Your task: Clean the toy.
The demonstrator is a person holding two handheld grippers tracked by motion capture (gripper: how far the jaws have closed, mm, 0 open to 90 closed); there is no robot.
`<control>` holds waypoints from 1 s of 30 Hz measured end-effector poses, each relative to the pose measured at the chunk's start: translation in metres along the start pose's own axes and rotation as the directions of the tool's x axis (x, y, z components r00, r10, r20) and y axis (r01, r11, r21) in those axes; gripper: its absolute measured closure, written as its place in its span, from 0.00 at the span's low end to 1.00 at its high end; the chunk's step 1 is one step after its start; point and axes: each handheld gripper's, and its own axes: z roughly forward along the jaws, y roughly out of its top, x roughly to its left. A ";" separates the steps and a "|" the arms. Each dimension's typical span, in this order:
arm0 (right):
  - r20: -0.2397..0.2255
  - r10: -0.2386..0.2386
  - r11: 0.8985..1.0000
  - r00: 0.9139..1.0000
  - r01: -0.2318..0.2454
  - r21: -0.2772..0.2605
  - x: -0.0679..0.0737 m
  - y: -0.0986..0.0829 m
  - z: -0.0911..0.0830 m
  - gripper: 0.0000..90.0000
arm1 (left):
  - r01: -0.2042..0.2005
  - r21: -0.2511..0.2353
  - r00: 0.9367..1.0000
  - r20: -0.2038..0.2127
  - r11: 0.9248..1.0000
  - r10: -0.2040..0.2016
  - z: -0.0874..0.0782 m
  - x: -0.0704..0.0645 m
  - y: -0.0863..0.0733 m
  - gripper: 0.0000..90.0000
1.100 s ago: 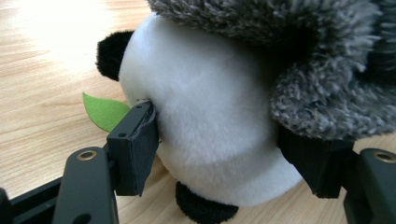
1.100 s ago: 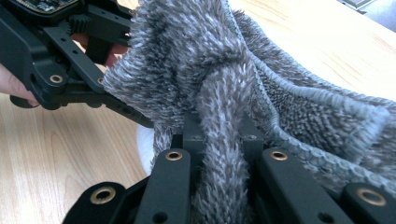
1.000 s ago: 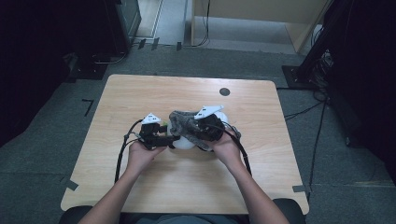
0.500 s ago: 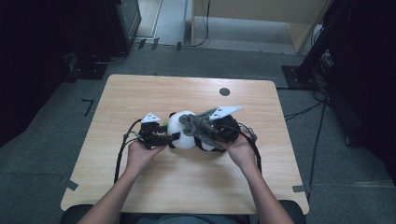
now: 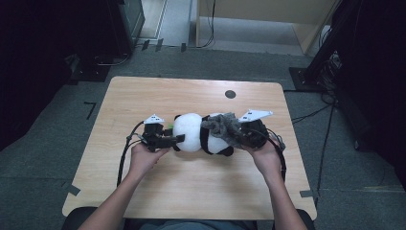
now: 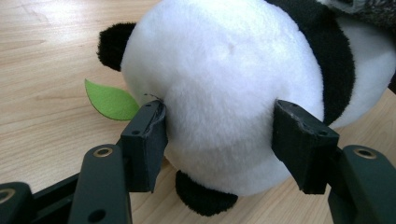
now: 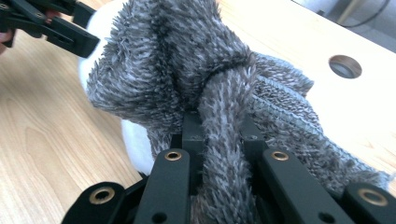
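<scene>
A: Where is the panda toy [image 5: 198, 134] lying right now?

B: It is lying on its side near the middle of the worktop [image 5: 191, 187], head pointing toward the person's left, body toward the right.

A: And what is the left tool [image 5: 173, 139] doing?

B: Its jaws are standing apart on either side of the white head, both pads pressing against the plush. In the left gripper view a green felt leaf [image 6: 110, 100] is lying on the wood just beside the head, next to a black ear.

A: What about the right tool [image 5: 242, 133]?

B: It is clamping a grey fuzzy cloth [image 7: 196, 79], a twisted strand of it running down between the closed jaws. The cloth is draping over the panda's body, touching the white fur.

A: Anything else on the surface?

B: A round dark hole [image 5: 230, 94] is sitting near the far edge, well apart from the toy.
</scene>
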 end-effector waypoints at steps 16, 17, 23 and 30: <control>0.126 0.117 0.991 0.985 -0.107 -0.082 -0.032 -0.008 -0.021 0.89 | -0.053 -0.017 0.999 -0.013 0.998 0.052 0.001 -0.001 0.000 0.39; 0.126 0.118 0.991 0.985 -0.108 -0.081 -0.033 -0.008 -0.017 0.89 | -0.053 -0.018 0.999 -0.013 0.998 0.053 0.001 -0.001 0.000 0.39; 0.093 0.123 0.991 0.988 -0.117 -0.071 -0.030 -0.008 0.004 0.89 | -0.066 -0.019 0.998 -0.021 0.998 0.066 0.002 -0.002 -0.001 0.38; 0.060 0.151 0.987 0.987 -0.147 -0.066 -0.033 -0.018 0.017 0.89 | -0.077 -0.020 0.997 -0.025 0.997 0.076 0.002 -0.002 -0.001 0.38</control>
